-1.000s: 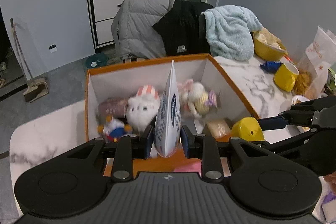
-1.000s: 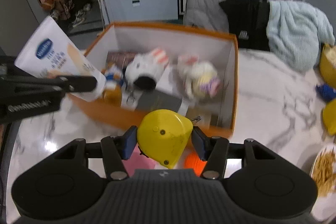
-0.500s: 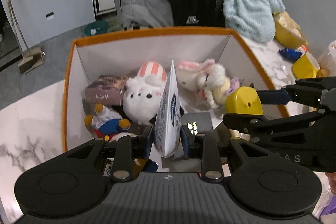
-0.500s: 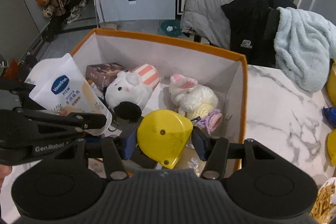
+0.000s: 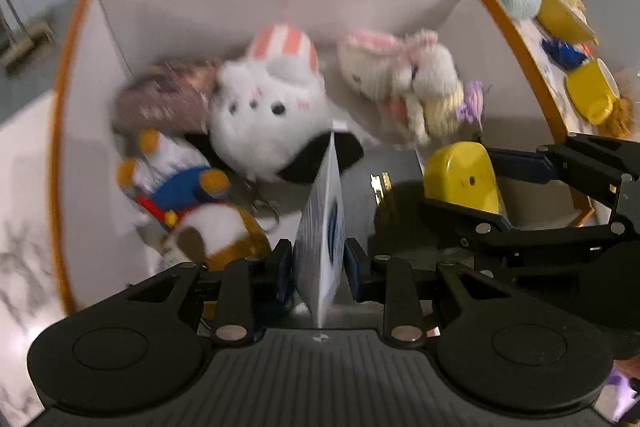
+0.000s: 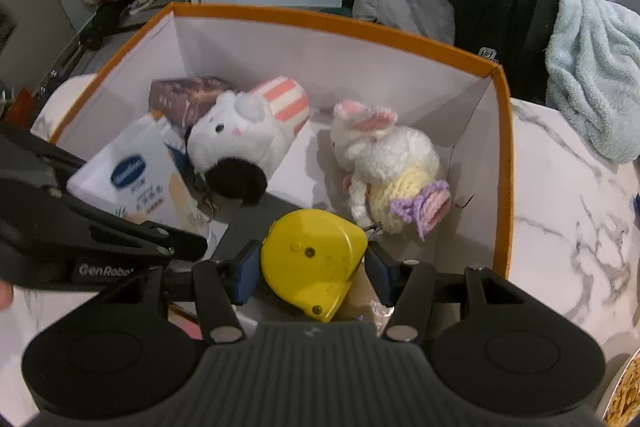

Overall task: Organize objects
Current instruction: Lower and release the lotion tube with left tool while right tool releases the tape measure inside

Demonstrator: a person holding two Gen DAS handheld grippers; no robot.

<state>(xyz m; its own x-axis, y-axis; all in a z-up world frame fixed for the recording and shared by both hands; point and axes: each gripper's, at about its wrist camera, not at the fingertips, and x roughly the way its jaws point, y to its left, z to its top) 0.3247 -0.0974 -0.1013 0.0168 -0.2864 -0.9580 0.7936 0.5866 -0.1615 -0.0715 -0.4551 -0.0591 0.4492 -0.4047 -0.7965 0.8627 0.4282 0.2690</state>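
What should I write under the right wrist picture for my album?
Right gripper holds a yellow tape measure over the orange-rimmed box of plush toys.

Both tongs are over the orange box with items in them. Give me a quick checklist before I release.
1. Left tongs shut on the white Vaseline pouch: ok.
2. Right tongs shut on the yellow plastic tape measure: ok.
3. Both items inside the orange-rimmed white box: ok.
4. Bare floor under the pouch: cannot tell.
5. Tape measure clear of the white crocheted rabbit: ok.
6. The two tongs apart: cannot tell.
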